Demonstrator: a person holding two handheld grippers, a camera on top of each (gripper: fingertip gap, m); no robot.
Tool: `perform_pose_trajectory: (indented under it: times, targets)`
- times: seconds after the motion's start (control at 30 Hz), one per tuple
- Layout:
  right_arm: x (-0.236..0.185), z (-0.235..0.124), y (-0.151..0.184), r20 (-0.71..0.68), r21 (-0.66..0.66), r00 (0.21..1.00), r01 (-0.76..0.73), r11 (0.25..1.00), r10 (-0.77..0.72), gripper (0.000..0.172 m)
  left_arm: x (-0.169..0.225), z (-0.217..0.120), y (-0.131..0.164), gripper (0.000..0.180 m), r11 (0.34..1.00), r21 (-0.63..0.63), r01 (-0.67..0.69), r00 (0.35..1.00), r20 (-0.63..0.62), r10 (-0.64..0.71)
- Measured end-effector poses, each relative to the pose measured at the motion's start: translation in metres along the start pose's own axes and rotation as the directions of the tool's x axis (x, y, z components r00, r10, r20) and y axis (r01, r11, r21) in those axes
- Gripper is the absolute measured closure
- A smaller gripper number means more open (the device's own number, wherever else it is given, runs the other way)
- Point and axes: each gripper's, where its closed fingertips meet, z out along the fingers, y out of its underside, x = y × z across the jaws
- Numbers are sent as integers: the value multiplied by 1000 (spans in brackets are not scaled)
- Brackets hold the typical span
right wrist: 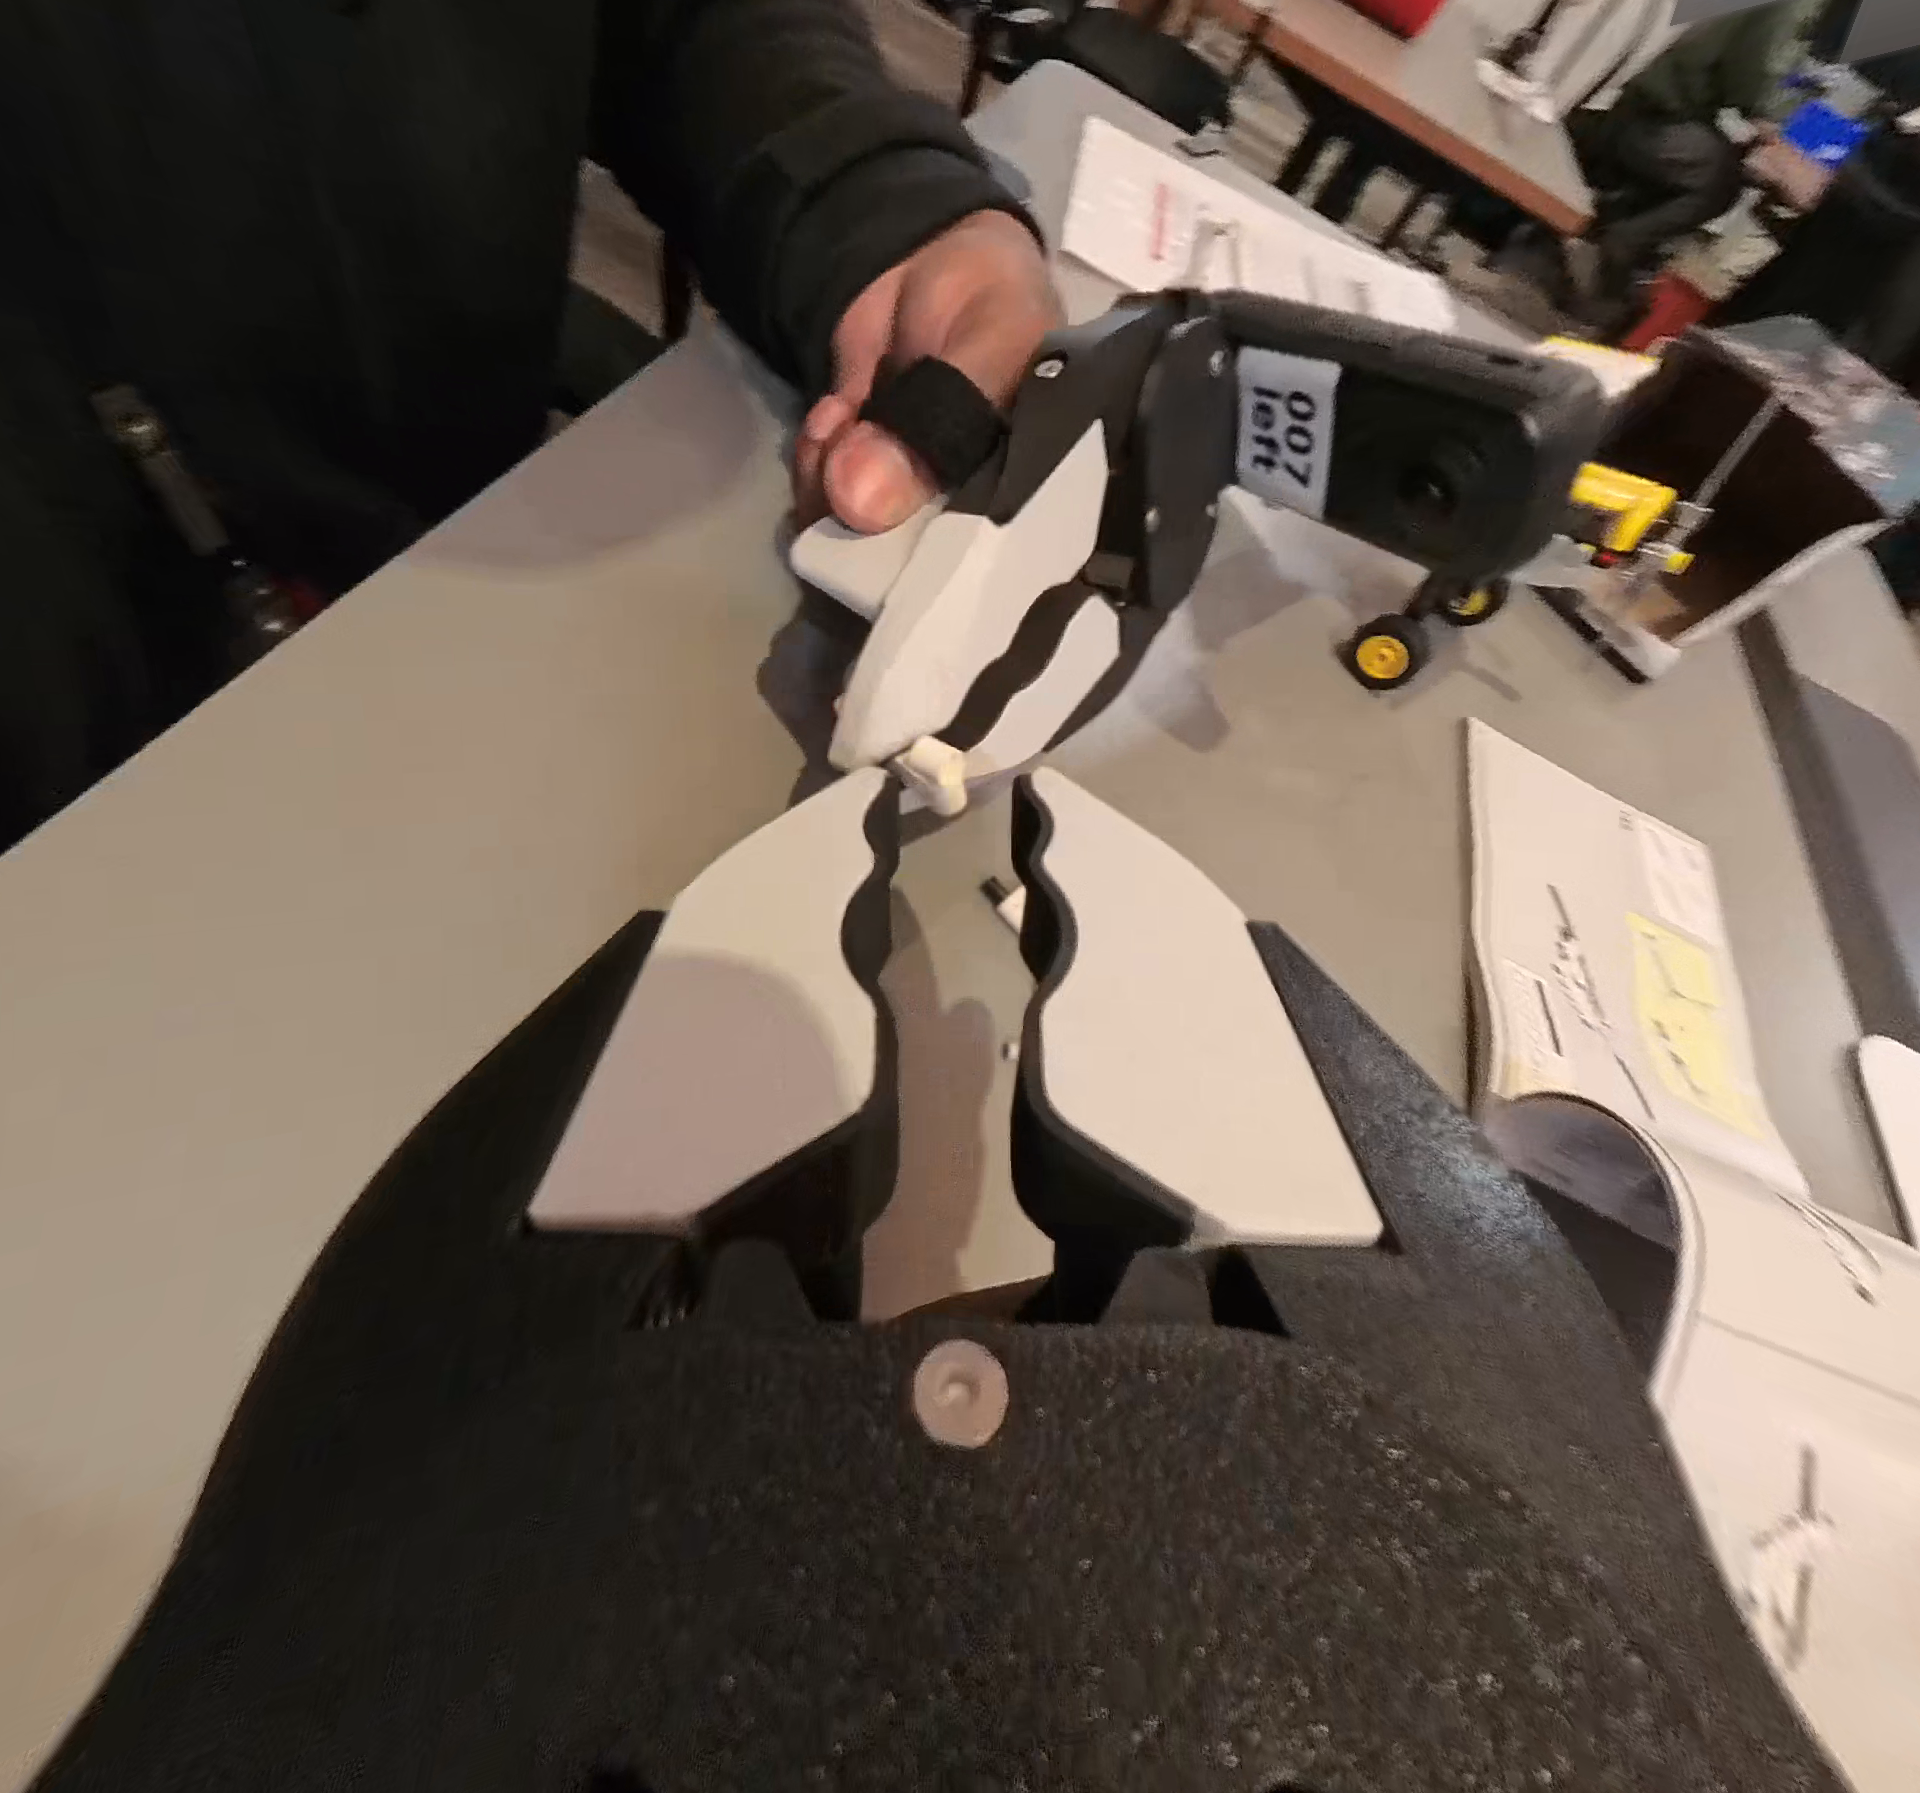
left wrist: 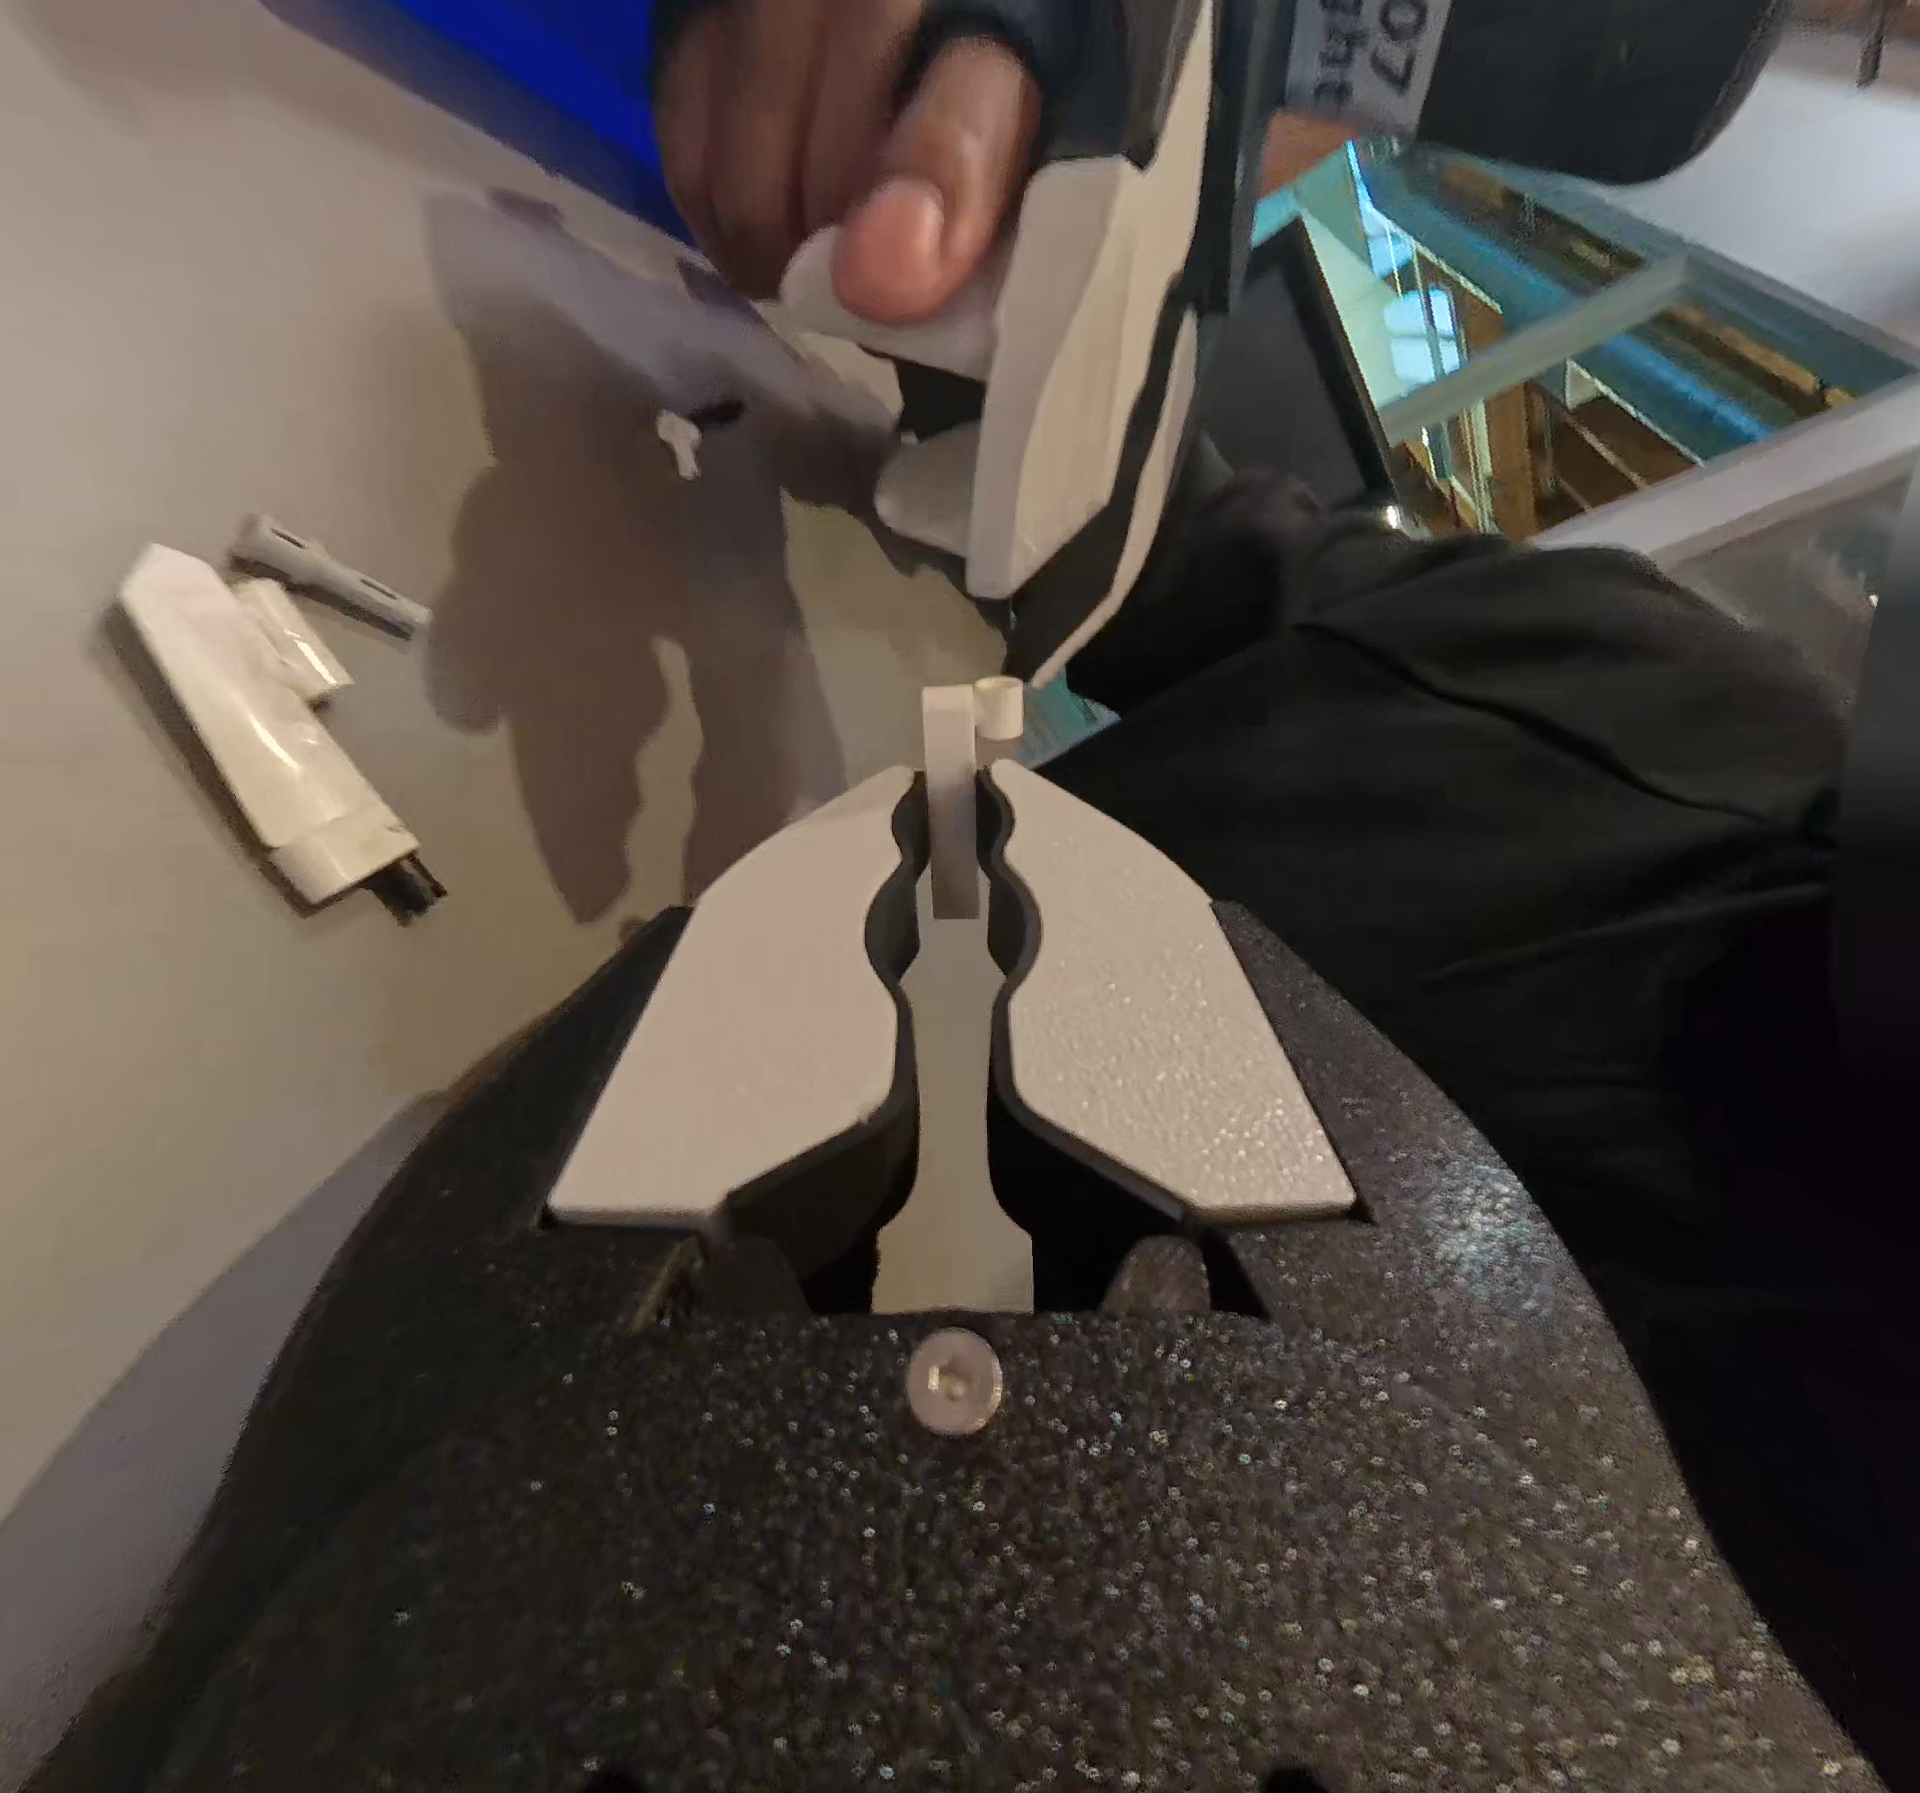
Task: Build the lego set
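In the left wrist view my left gripper (left wrist: 956, 777) is shut on a small white plastic piece (left wrist: 956, 808), a flat strip with a short tube at its top end. It holds the piece above the grey table (left wrist: 208, 964). My right gripper (left wrist: 1023, 631), held by a hand, hangs just above and beyond the piece. In the right wrist view my right gripper (right wrist: 951, 798) is open. The left gripper (right wrist: 914, 756) points toward it, and the white piece (right wrist: 930, 772) sits at the open fingertips, close to the left finger (right wrist: 810, 870), with no pad pressing on it.
A wrapped white part (left wrist: 260, 725), a grey plastic part (left wrist: 327, 580) and a small white bit (left wrist: 681, 439) lie on the table near a blue bin (left wrist: 499, 8). A small white-and-black piece (right wrist: 1003, 902), open booklets (right wrist: 1621, 995), a yellow-wheeled model (right wrist: 1423, 621) and a brown box (right wrist: 1766, 496) lie farther off. Less than 4 cm separates the two grippers' tips.
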Motion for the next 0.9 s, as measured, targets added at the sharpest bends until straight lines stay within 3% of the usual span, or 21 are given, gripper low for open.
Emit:
perform_pose_trajectory:
  times: [0.27,0.53,0.9]
  targets:
    - [-22,10,-4,214,52,977,-31,998,19,160,12,7,13,172,996,-83,6,995,-94,-13]
    - [-30,10,-10,276,108,961,-57,992,25,163,16,9,19,172,992,-121,24,991,-128,-40]
    - [-29,12,-7,245,87,968,-70,994,46,163,13,9,17,172,993,-114,31,993,-108,-44]
